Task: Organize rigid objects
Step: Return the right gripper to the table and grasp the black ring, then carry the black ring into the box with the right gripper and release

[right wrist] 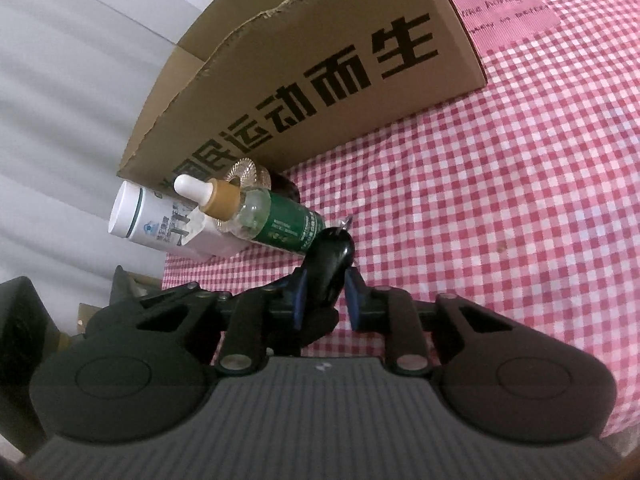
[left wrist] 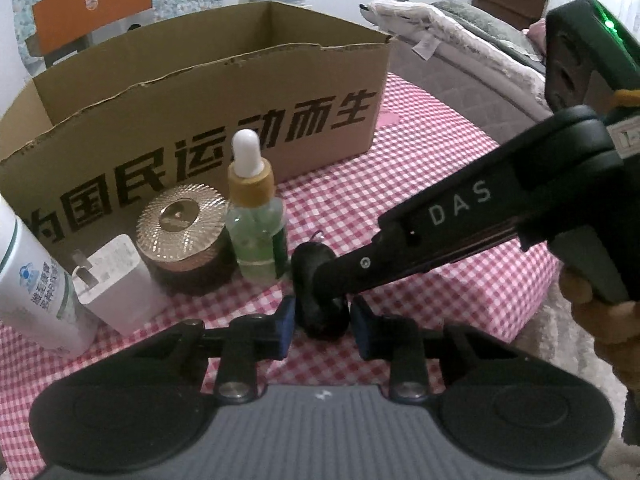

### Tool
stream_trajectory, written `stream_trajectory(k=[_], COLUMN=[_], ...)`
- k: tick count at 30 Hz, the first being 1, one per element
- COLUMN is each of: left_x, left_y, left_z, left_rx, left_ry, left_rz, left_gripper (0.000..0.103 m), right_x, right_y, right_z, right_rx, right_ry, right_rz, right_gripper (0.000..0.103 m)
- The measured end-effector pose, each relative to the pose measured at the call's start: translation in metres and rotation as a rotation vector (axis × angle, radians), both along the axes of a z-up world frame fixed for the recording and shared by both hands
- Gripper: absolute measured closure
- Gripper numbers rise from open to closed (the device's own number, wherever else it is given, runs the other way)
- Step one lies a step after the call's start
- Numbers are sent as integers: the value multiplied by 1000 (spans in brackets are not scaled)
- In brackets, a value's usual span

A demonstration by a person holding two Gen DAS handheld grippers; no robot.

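Observation:
A black key fob [left wrist: 310, 258] with a small metal ring on top stands on the red-and-white checked cloth [left wrist: 420, 208]. In the left wrist view my left gripper [left wrist: 323, 320] is shut on the fob's lower part, one blue pad against each side. My right gripper [left wrist: 334, 280] reaches in from the right, its tips on the same fob. In the right wrist view the key fob [right wrist: 334, 256] sits between the blue pads of my right gripper [right wrist: 326, 300], which is shut on it. The fob's bottom end is hidden.
Behind stands an open cardboard box [left wrist: 200, 120] with black print. In front of it are a dropper bottle [left wrist: 256, 220], a gold-lidded jar [left wrist: 180, 224], a white charger plug [left wrist: 116, 280] and a white bottle [left wrist: 32, 280]. A bed [left wrist: 480, 40] lies at the back right.

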State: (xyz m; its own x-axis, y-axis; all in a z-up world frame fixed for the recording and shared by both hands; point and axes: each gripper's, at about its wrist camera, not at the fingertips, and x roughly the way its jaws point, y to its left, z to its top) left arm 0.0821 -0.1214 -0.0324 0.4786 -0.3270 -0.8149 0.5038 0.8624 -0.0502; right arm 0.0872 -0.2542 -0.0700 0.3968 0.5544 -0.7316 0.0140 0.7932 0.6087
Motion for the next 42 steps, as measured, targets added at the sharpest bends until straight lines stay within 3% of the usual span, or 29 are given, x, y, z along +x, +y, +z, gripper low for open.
stream_trajectory(k=[4,8,15,34,42], left_x=[3,4,6,1,-13], left_y=[-6,-13,-16,-18,-22], left_z=[-2,-5,-7,-6,21], left_rx=[13,29,31,25,3], left_ry=[5,-4,-16,-42,-98], left_rz=[-18,-23,-13,-28,-65], left_gripper=[60,59,68,70,71], right_x=[-3,-3,-5,-3,-22], right_y=[-3,-1,-3,3,-6], right_z=[5,6,12,-1,19], right_rx=[-2,-10,26,26,23], right_ry=[-3,-3,-30,-49,-95], right_rz=[7,10,3,-31,-61], right_gripper=[84,84,83,87,88])
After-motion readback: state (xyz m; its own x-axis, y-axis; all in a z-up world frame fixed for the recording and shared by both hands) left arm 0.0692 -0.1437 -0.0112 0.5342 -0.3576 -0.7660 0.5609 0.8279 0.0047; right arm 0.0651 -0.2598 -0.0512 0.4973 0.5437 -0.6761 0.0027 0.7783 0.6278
